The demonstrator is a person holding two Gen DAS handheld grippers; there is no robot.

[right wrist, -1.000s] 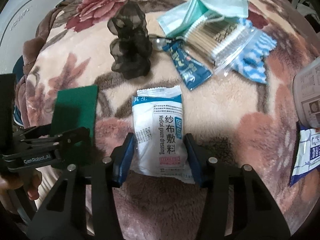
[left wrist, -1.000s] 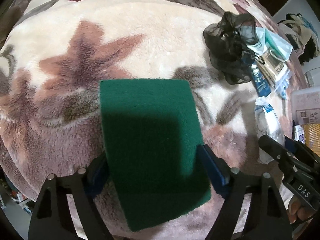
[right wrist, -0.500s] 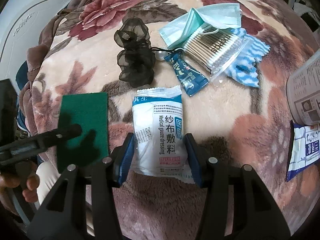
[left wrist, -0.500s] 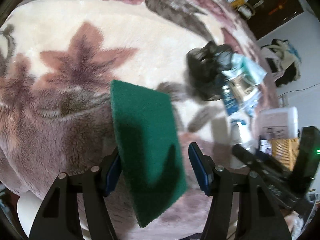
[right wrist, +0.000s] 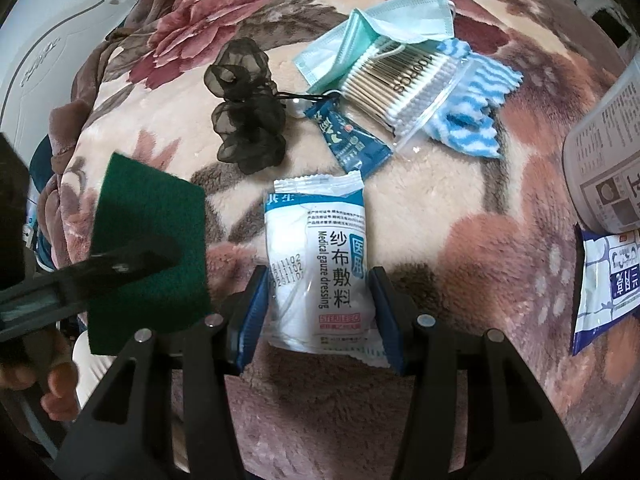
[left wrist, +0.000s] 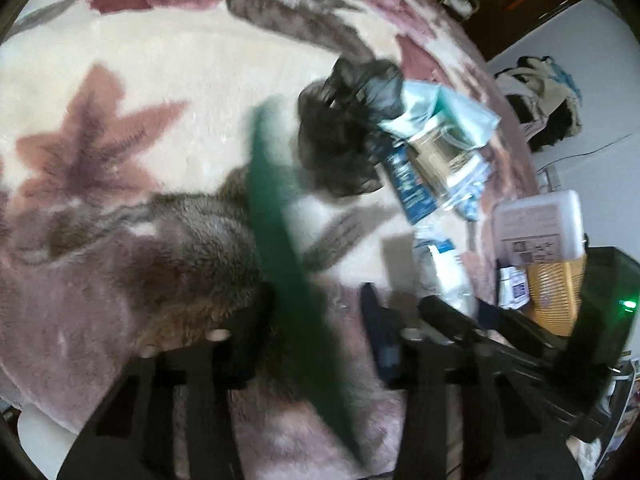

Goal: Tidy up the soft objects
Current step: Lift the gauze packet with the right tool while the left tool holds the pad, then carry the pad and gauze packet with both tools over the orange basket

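While the left gripper (left wrist: 316, 328) has just been closing, a green scouring pad (right wrist: 148, 248) stands between its jaws, tilted on edge and raised off the floral blanket (right wrist: 460, 208). The left wrist view is blurred, and a gap shows between the pad and one blue finger, so whether both fingers press on the pad cannot be told. In the right wrist view one black finger (right wrist: 132, 262) of the left gripper lies across the face of the pad.

The right gripper (right wrist: 320, 316) points down at a white gauze dressing packet (right wrist: 318, 264) lying flat on the blanket. Its blue pads sit against the two long edges of the packet.

Beyond the packet lie a black mesh scrunchie (right wrist: 246, 128), a small dark blue sachet (right wrist: 352, 144), a bag of cotton swabs (right wrist: 404, 84), a light green face mask (right wrist: 384, 28) and a blue striped cloth (right wrist: 476, 120). The swab bag overlaps the mask and the cloth.
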